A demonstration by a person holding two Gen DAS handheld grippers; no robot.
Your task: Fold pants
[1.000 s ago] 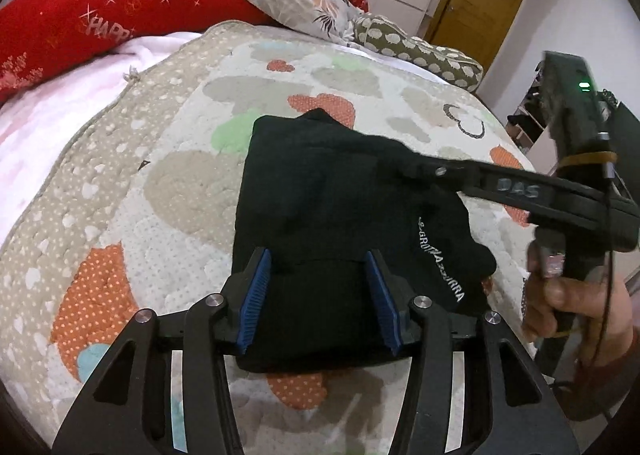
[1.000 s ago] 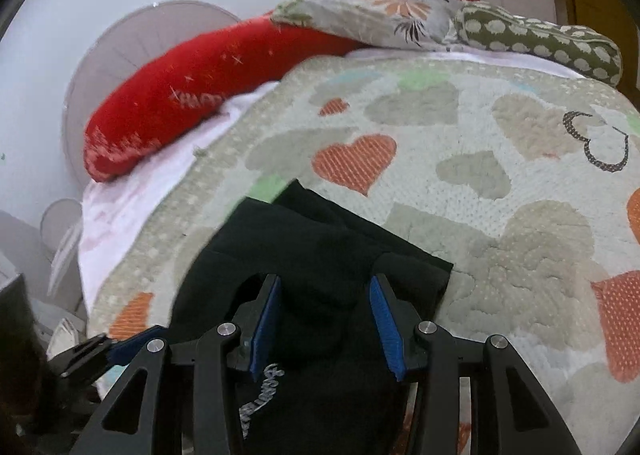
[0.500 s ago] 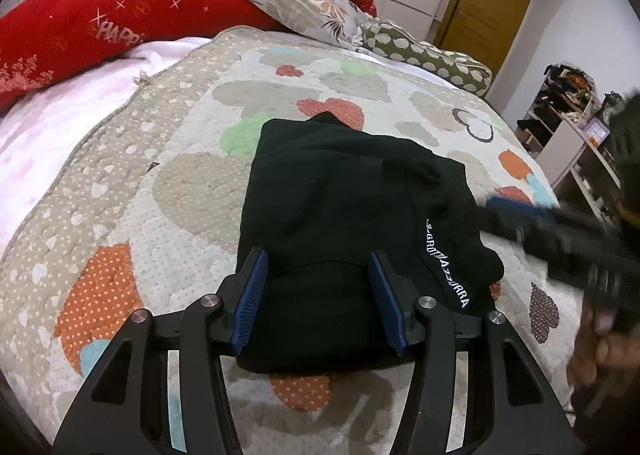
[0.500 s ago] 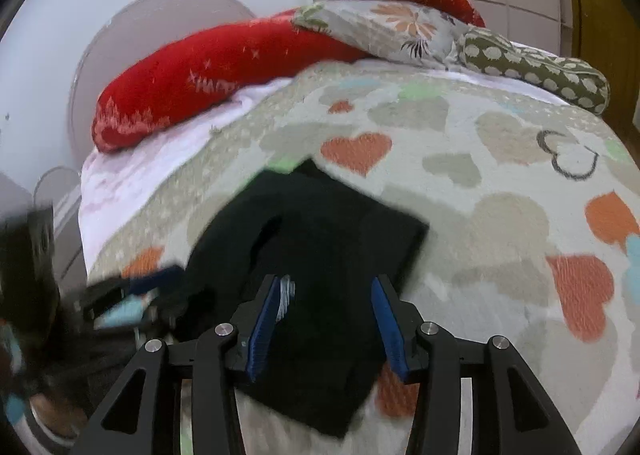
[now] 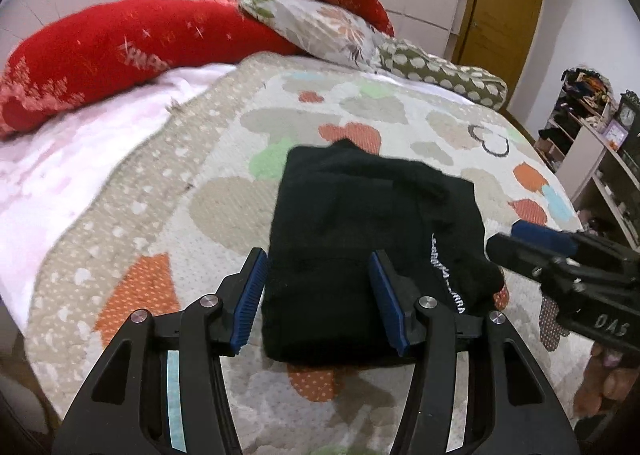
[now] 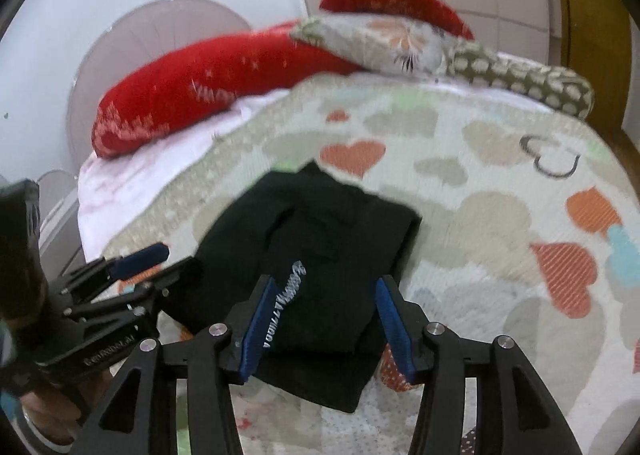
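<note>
Black pants (image 5: 352,223) lie folded into a compact rectangle on the heart-patterned quilt (image 5: 192,207), white lettering (image 5: 444,275) along their right edge. My left gripper (image 5: 317,259) hovers open over their near edge, blue pads clear of the cloth. My right gripper (image 5: 508,241) sits off the pants' right side. In the right wrist view the pants (image 6: 328,231) lie below the right gripper (image 6: 325,283), whose jaws are opening with nothing pressed between the pads. The left gripper (image 6: 168,263) shows at the pants' left side.
Red pillows (image 5: 100,55), a floral pillow (image 5: 320,27) and a dotted pillow (image 5: 440,75) line the head of the bed. A wooden door (image 5: 500,3) and cluttered shelves (image 5: 592,143) stand to the right. A person's hand (image 5: 600,383) holds the right gripper.
The right gripper drew back off the pants to their right side and its jaws widened. The left gripper tilted up slightly. The pants stay folded in place.
</note>
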